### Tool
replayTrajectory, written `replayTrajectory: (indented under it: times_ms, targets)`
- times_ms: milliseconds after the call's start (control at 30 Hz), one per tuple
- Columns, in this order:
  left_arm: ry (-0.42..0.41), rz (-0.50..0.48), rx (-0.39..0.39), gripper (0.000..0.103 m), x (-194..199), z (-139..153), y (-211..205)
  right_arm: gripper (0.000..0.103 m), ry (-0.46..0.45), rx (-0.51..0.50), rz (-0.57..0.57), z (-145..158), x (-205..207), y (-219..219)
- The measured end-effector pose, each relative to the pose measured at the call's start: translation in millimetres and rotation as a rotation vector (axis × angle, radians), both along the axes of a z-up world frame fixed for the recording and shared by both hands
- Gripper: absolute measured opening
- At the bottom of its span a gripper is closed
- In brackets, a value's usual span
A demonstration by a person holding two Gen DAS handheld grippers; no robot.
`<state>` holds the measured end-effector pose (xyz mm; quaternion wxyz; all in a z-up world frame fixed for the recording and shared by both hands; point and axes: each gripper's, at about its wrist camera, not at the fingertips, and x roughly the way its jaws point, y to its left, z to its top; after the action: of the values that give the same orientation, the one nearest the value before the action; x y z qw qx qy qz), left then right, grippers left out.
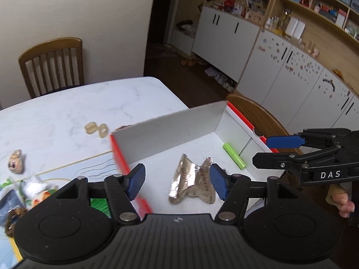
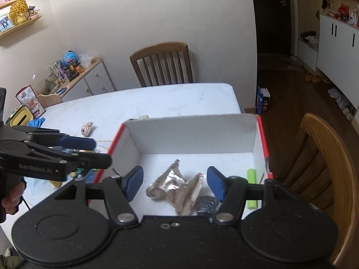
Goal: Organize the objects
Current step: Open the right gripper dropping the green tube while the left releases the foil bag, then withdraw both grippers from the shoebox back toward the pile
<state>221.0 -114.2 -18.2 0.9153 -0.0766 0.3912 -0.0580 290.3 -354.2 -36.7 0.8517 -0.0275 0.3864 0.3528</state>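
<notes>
A white box with red rims (image 1: 170, 136) (image 2: 193, 132) stands on the marble table. Inside lie a crumpled silver foil wrapper (image 1: 190, 180) (image 2: 177, 190), a green cylinder (image 1: 234, 155) (image 2: 251, 186) and a dark foil item (image 2: 206, 205). My left gripper (image 1: 177, 181) is open and empty, over the box's left rim; it shows from the side in the right wrist view (image 2: 98, 150). My right gripper (image 2: 175, 182) is open and empty above the wrapper; it shows at the box's right edge in the left wrist view (image 1: 262, 152).
On the table (image 1: 67, 112) outside the box lie two beige rings (image 1: 96, 129), a small face toy (image 1: 15, 161) (image 2: 87, 128), and packets on a printed mat (image 1: 27, 192). Wooden chairs (image 1: 51, 65) (image 2: 314, 168) stand at the far and right sides.
</notes>
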Motion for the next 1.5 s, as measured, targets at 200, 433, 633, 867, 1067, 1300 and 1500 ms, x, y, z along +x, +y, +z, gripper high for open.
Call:
replayTrajectory:
  times_ms: [200,433,633,867,1067,1300,1500]
  targets:
    - [-0.041,0.055,-0.01,0.066,-28,14,35,0.074,-0.032,0.014,0.01,8,-19,21]
    - [-0.055,0.119,-0.006,0.081,-56,18,81,0.079,-0.048,0.027,0.022,15,-39,51]
    - [-0.056,0.185,-0.016,0.081,-78,16,124,0.088,-0.057,0.016,0.028,16,-59,76]
    - [-0.058,0.239,-0.02,0.084,-101,11,171,0.091,-0.049,-0.007,0.031,12,-79,108]
    - [-0.055,0.273,-0.024,0.084,-117,5,213,0.091,-0.053,-0.028,0.048,12,-94,139]
    - [-0.031,0.255,-0.01,0.089,-125,-5,247,0.091,-0.05,-0.056,0.064,6,-107,181]
    - [-0.02,0.211,0.004,0.089,-123,-17,267,0.091,-0.092,-0.105,0.138,-2,-121,219]
